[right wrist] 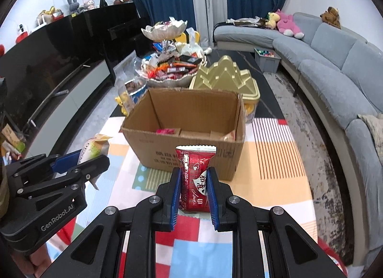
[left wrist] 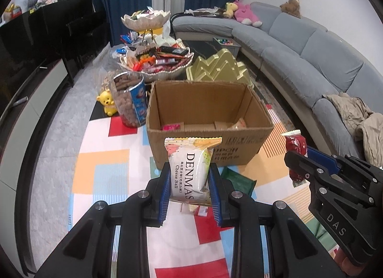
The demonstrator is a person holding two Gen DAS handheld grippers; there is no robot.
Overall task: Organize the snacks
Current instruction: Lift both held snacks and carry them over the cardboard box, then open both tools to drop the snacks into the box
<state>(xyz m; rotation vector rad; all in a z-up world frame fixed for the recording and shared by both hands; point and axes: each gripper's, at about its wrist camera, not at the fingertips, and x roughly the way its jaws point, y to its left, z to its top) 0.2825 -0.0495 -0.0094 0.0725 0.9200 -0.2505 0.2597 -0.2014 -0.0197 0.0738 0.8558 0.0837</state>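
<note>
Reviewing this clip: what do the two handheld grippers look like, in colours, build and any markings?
Both match: matte black angular linkage bodies with silver round pivot bolts and triangular cut-outs, ending in two fingers lined with ribbed blue pads. The left gripper shows "GenRobot.AI" in white lettering on its side in the right wrist view; the right gripper shows "DAS" in the left wrist view. No cables are visible.

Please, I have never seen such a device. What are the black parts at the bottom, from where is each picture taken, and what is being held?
A person holds two hand-held grippers; each carries a camera looking along its fingers. The left gripper clamps a white Cheese Ball packet; the right gripper clamps a red snack packet. Each view also shows the other gripper at its edge. Ahead, on a colourful cloth, stands an open cardboard box with a few snacks inside, then a snack-filled bowl.
</note>
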